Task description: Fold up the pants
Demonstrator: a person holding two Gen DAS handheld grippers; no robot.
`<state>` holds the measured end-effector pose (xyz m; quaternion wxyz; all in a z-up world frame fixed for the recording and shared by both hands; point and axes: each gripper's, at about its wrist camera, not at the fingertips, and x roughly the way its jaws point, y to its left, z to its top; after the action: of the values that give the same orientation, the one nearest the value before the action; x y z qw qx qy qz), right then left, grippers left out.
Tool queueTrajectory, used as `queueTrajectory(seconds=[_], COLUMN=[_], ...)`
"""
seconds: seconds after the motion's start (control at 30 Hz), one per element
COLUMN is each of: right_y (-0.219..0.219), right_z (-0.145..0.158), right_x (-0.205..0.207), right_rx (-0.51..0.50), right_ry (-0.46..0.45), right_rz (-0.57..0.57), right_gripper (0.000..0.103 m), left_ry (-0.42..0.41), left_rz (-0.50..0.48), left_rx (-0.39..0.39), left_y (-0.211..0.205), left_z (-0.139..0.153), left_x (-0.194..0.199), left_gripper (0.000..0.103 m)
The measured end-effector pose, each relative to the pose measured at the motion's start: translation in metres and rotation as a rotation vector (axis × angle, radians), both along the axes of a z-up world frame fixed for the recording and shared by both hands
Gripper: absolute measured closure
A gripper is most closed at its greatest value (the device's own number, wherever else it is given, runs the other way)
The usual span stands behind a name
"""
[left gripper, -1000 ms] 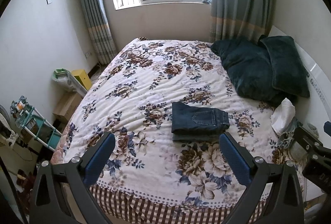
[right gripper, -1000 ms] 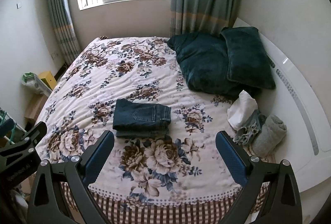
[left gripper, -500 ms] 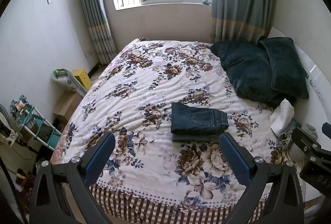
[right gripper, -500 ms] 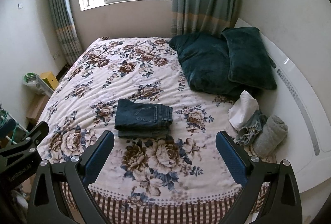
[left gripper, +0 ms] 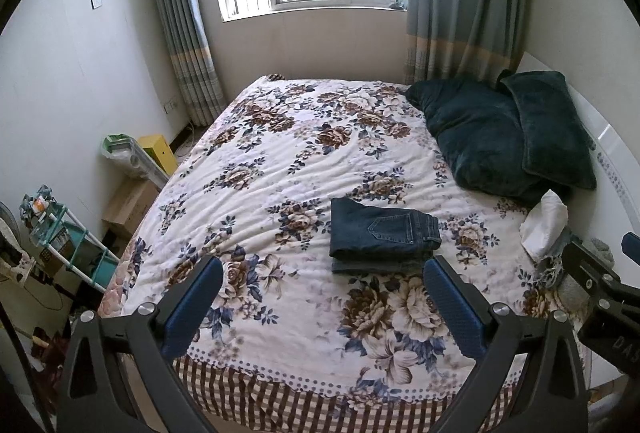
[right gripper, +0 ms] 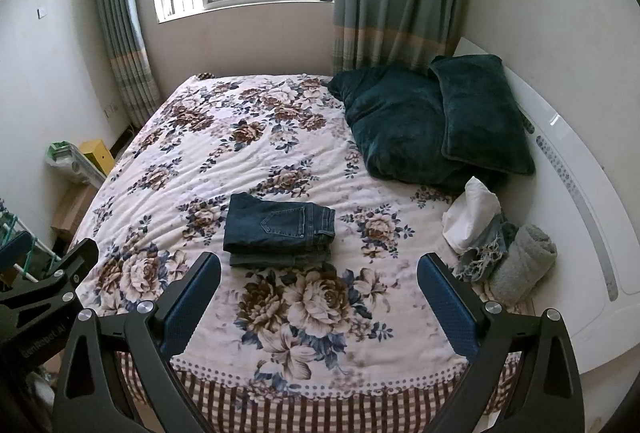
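Note:
Dark blue jeans lie folded into a compact rectangle on the flowered bedspread, back pocket facing up; the right wrist view shows the same jeans near the bed's middle. My left gripper hangs open above the bed's near edge, well short of the jeans, with nothing between its blue pads. The right gripper is open too, held back at the foot of the bed and holding nothing. Each gripper's black frame shows at the edge of the other's view.
Two dark green pillows lean at the white headboard. A white cloth, a frayed denim piece and a rolled grey towel lie at the bed's right edge. Boxes and a green rack stand on the floor left of the bed.
Both grippers have drifted slightly back and up from the bed. The folded jeans have not moved, and both grippers stay open.

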<state>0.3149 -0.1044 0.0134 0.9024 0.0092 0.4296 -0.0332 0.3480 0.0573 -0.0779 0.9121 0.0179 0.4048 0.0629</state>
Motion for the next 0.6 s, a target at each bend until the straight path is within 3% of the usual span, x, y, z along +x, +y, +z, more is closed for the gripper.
queueTrajectory(seconds=[0.6], right_y=[0.0005], right_z=[-0.0006], right_x=[-0.0042], right_rx=[0.000], right_ry=[-0.004], right_rz=[-0.003], right_gripper=[0.002], left_ry=[-0.011], left_rz=[0.000], left_rx=[-0.001], left_y=[-0.0006], left_z=[0.0043], left_x=[-0.0028], left_gripper=[0.000])
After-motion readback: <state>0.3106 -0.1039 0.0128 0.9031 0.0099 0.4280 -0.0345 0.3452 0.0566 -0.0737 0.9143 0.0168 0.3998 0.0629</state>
